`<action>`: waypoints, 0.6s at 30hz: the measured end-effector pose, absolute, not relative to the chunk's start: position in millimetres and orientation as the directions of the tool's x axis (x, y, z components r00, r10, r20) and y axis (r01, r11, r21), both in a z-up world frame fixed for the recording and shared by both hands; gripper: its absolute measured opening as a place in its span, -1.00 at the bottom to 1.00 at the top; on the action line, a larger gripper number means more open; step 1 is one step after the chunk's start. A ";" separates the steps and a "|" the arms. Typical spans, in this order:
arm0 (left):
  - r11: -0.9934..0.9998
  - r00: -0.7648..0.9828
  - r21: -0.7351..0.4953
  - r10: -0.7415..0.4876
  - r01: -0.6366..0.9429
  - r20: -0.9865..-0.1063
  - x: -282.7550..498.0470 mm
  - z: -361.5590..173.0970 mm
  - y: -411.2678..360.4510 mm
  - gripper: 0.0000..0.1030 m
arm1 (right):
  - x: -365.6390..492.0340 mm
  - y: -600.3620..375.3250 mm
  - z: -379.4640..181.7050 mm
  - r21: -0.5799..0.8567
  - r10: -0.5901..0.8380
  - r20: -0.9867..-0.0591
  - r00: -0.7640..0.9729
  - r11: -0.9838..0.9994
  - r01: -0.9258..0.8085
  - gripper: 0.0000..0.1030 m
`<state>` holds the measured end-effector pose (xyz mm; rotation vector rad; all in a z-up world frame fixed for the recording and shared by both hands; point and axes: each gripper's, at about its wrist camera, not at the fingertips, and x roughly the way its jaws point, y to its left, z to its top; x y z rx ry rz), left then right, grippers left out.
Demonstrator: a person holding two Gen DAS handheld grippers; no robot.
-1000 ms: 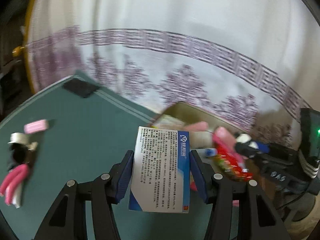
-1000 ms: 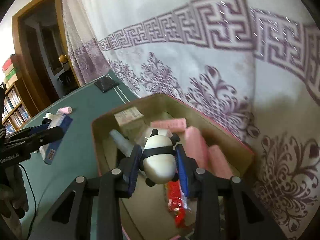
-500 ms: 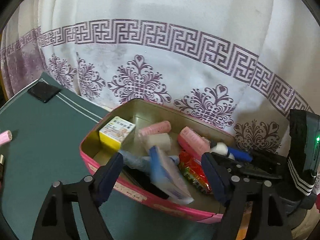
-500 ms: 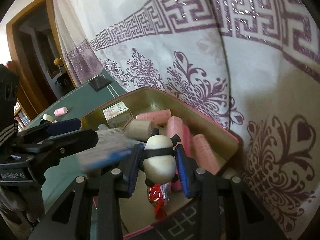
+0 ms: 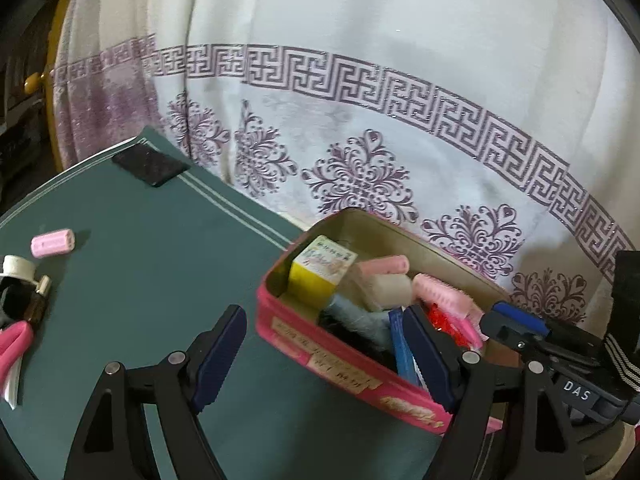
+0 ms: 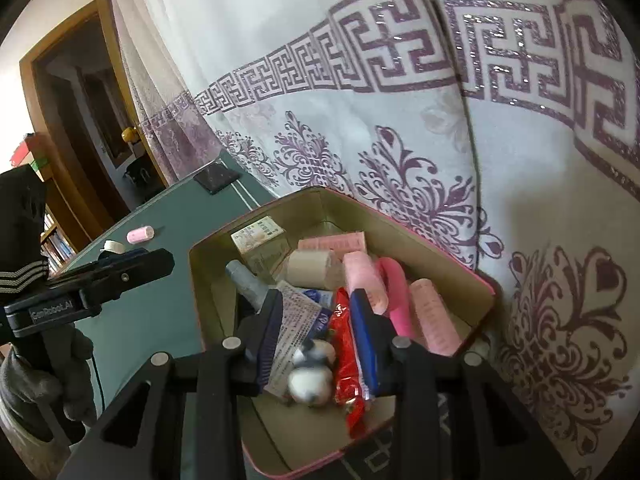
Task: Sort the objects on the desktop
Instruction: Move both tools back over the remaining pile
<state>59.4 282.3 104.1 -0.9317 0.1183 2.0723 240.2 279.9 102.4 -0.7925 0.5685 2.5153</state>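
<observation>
A pink tin box stands at the table's right end, full of several items. It also shows in the right wrist view. The blue-and-white medicine box lies inside it, its edge showing in the left wrist view. The panda figurine lies in the tin below my right gripper, which is open and empty. My left gripper is open and empty over the tin's near left wall. A pink hair roller lies on the green table.
A white cap, a small brown bottle and a pink-handled tool lie at the table's left. A black pad sits at the far corner. A patterned white curtain hangs behind the table.
The left gripper opened and dropped the medicine box into the tin, then drew back left. The right gripper opened and the panda dropped into the tin.
</observation>
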 end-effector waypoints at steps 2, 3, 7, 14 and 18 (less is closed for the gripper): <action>-0.650 -0.376 -0.231 0.653 -0.724 -0.657 58.5 102.6 278.2 0.59 | 237.1 275.3 103.2 0.245 0.276 -0.611 -0.742 -0.825 -0.509 -0.25; -0.654 -0.380 -0.229 0.649 -0.721 -0.659 57.8 102.1 275.7 0.59 | 235.3 273.2 103.8 0.245 0.273 -0.610 -0.744 -0.828 -0.504 -0.25; -0.678 -0.406 -0.213 0.630 -0.704 -0.662 55.5 102.0 262.7 0.59 | 226.3 262.4 107.2 0.242 0.256 -0.601 -0.757 -0.844 -0.478 -0.25; -0.734 -0.462 -0.203 0.590 -0.648 -0.661 39.2 103.3 227.9 0.59 | 202.8 237.8 111.2 0.242 0.200 -0.593 -0.780 -0.880 -0.410 -0.23; -0.778 -0.497 -0.201 0.553 -0.595 -0.668 25.8 101.7 198.3 0.59 | 188.0 220.9 110.5 0.241 0.159 -0.596 -0.787 -0.899 -0.365 -0.14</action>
